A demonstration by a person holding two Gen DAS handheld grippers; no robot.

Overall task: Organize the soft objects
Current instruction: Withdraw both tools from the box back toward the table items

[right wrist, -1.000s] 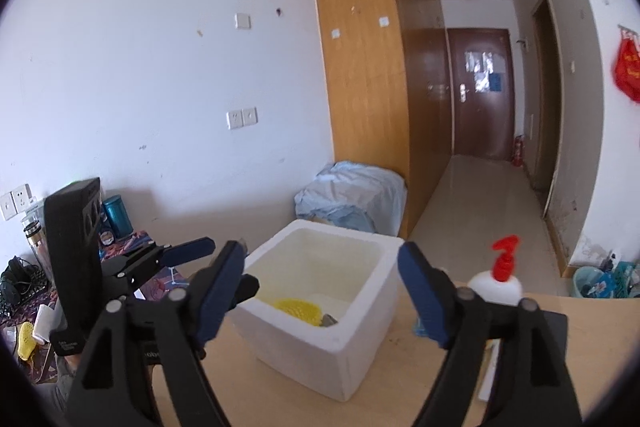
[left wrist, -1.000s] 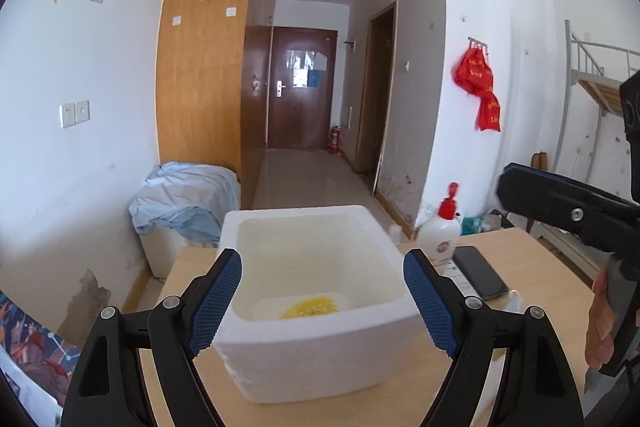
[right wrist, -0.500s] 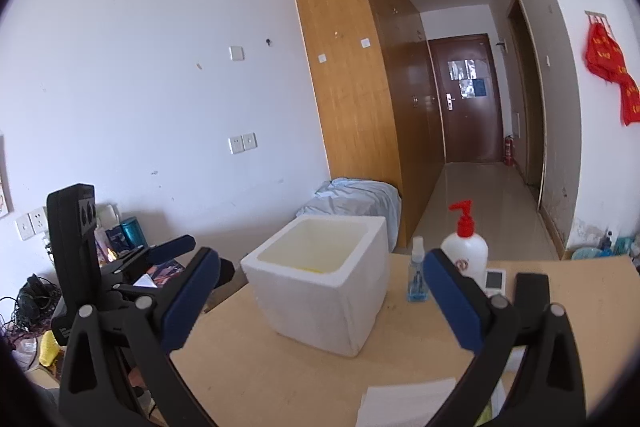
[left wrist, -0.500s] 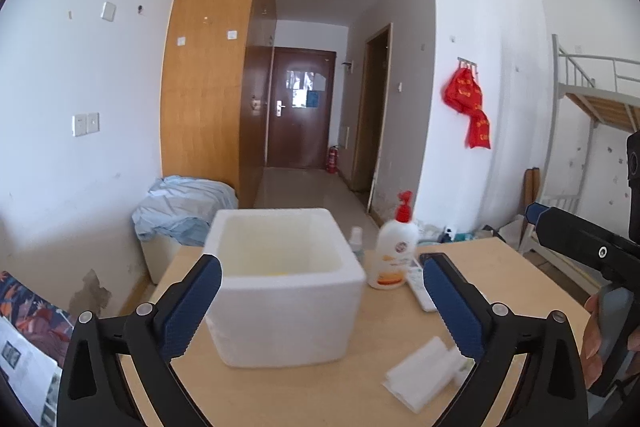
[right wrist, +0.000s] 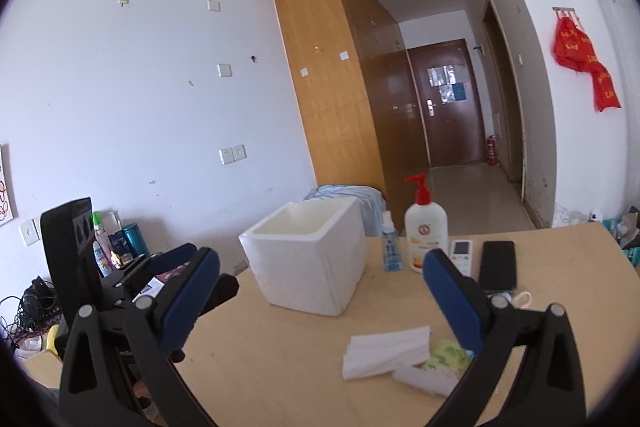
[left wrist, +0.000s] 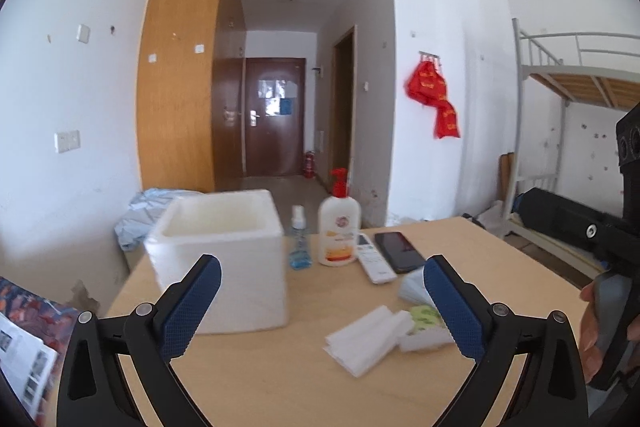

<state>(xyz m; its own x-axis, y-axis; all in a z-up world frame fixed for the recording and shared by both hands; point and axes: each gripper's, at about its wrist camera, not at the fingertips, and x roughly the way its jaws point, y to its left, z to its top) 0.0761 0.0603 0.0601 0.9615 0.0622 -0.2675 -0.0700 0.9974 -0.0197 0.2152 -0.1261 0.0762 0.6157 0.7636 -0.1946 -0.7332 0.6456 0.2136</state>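
Both the left gripper (left wrist: 320,301) and right gripper (right wrist: 320,295) are backing away from the foam box (left wrist: 224,259) with emptied jaws spread wide, indicating one deposit is complete and the white tissues (right wrist: 386,351) are awaiting pickup.

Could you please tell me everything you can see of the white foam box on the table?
The foam box is a thick-walled white cube that looks like polystyrene, open at the top with no lid in view. It stands upright on the wooden table, towards its far left part. From these low angles its contents are hidden. A small blue spray bottle stands just to its right, apart from it. Neither gripper touches it.
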